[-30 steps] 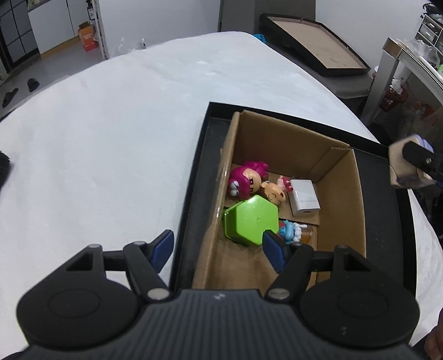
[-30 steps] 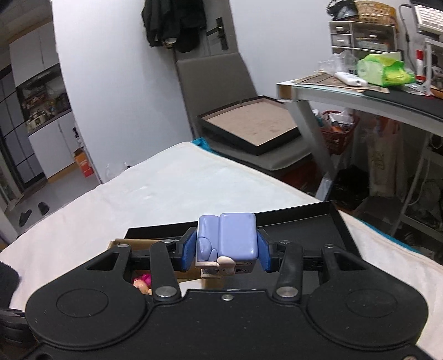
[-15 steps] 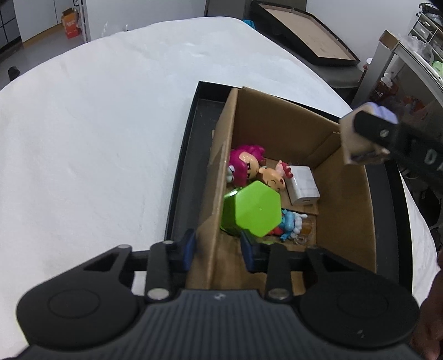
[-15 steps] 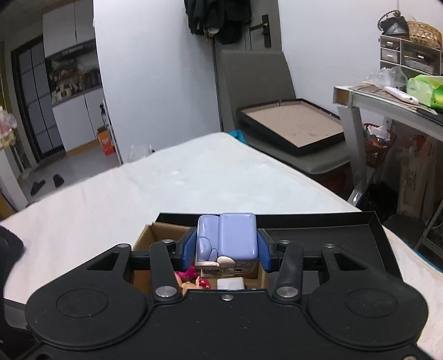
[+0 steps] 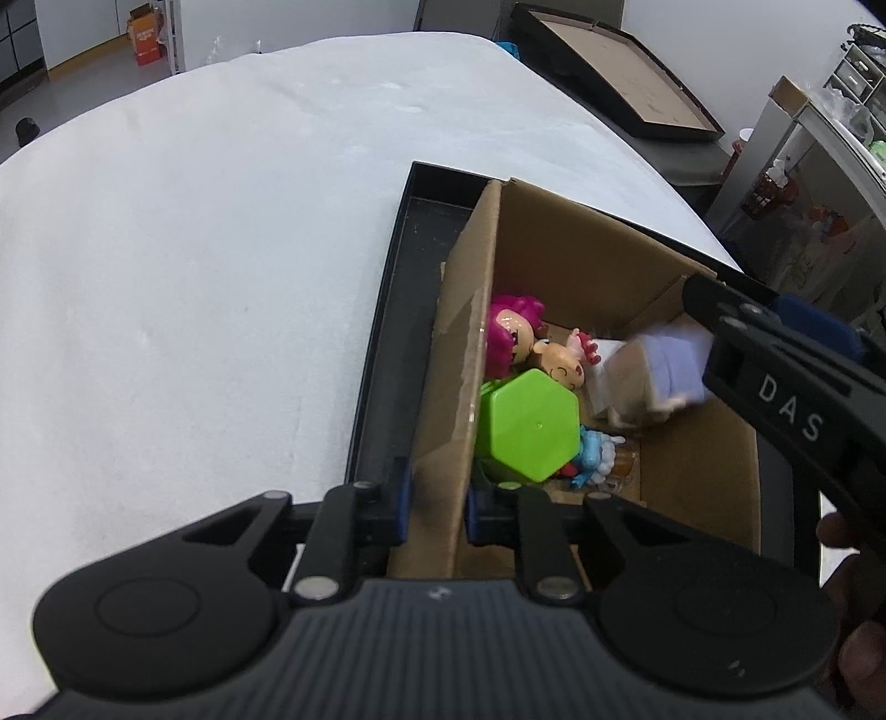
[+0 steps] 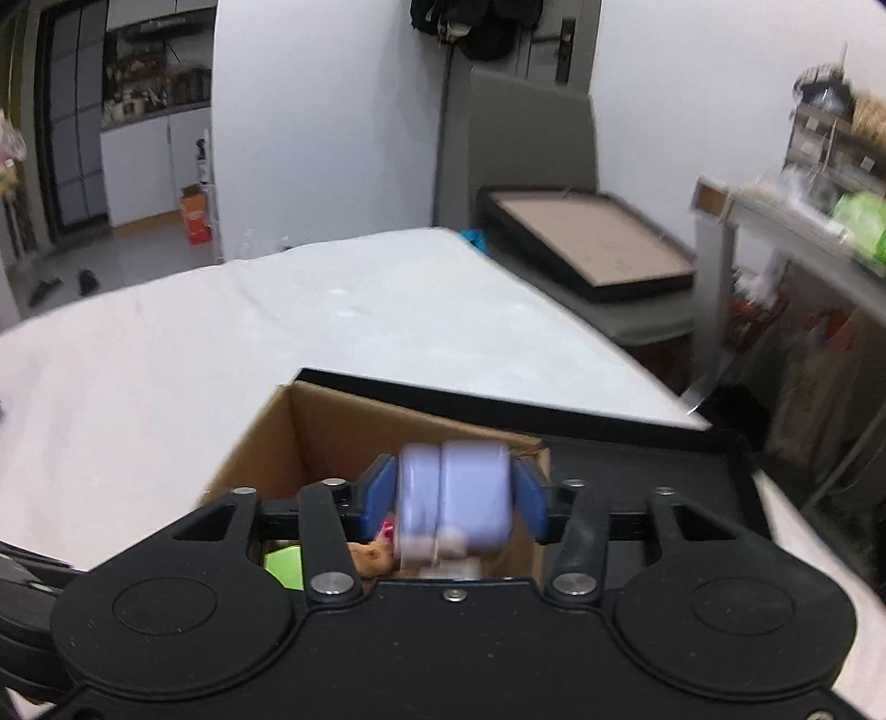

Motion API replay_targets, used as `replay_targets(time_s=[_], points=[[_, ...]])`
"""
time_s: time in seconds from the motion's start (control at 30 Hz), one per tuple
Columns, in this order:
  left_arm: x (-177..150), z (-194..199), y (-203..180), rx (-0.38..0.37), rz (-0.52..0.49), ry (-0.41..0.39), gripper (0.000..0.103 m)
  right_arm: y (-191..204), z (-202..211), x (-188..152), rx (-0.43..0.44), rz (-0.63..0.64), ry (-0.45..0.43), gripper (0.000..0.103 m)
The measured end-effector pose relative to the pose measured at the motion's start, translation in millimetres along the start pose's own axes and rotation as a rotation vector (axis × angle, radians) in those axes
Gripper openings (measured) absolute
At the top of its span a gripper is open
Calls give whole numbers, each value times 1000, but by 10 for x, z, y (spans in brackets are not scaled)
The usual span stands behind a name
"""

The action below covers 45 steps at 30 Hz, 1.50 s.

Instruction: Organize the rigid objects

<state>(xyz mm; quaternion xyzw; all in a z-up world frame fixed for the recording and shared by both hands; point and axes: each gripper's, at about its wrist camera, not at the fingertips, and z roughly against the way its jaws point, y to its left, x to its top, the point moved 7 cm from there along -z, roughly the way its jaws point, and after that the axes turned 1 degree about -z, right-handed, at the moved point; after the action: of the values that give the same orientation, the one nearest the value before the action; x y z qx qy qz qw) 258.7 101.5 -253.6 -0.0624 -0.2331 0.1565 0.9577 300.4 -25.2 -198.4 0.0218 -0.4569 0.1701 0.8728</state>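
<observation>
- Since a second ago, the right gripper [image 6: 453, 501] has swung its lavender block toy [image 6: 453, 498] over the cardboard box [image 5: 581, 266].
- Jaws pinch the toy; left gripper [image 5: 434, 501] clamps the box's near wall.
- Placing step: next lower, then release inside.

Home, lived-in room: kitchen cabinets [image 6: 138, 160] behind doorway, shoes on floor [image 6: 61, 285], clothes on door [image 6: 487, 27], grey chair [image 6: 531, 149], cluttered side desk [image 6: 803, 221].
</observation>
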Motion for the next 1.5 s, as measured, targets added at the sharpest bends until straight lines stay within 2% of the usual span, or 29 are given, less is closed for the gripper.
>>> replay_targets(time_s=[0.03,0.07,0.3,0.5,0.63,0.73,0.97,1.07,1.27,1.37,1.43,1.5], points=[[3,-2,-2,9,-1,-3,17,-3,15,14,-14,8,-8,66],[4,-3,-6,3,3,-2,17,-8,45,28,-19,10,-20,67],[-3,-3,-8,14,4,1,17,-127,117,18,2,-40,-14,67],[19,1,-20,47,11,39,18,-392,193,80,67,-165,11,67],[27,166,-78,71,-11,22,20,-679,286,73,99,-256,42,67],[31,305,-106,58,-4,10,20,-858,351,82,112,-305,54,67],[5,631,-245,30,-25,-24,22,-1047,577,1,102,-318,82,67],[-13,792,-299,18,-31,-45,25,-1138,713,-18,97,-342,86,67],[-104,1081,-391,1,-51,-83,39,-1293,1039,13,103,-381,60,78],[-154,1196,-417,-7,-52,-88,42,-1285,1167,29,116,-378,60,81],[-173,1297,-432,-12,-54,-102,44,-1264,1247,50,112,-367,59,86],[-185,1402,-446,-14,-62,-116,52,-1250,1341,72,113,-367,55,92]])
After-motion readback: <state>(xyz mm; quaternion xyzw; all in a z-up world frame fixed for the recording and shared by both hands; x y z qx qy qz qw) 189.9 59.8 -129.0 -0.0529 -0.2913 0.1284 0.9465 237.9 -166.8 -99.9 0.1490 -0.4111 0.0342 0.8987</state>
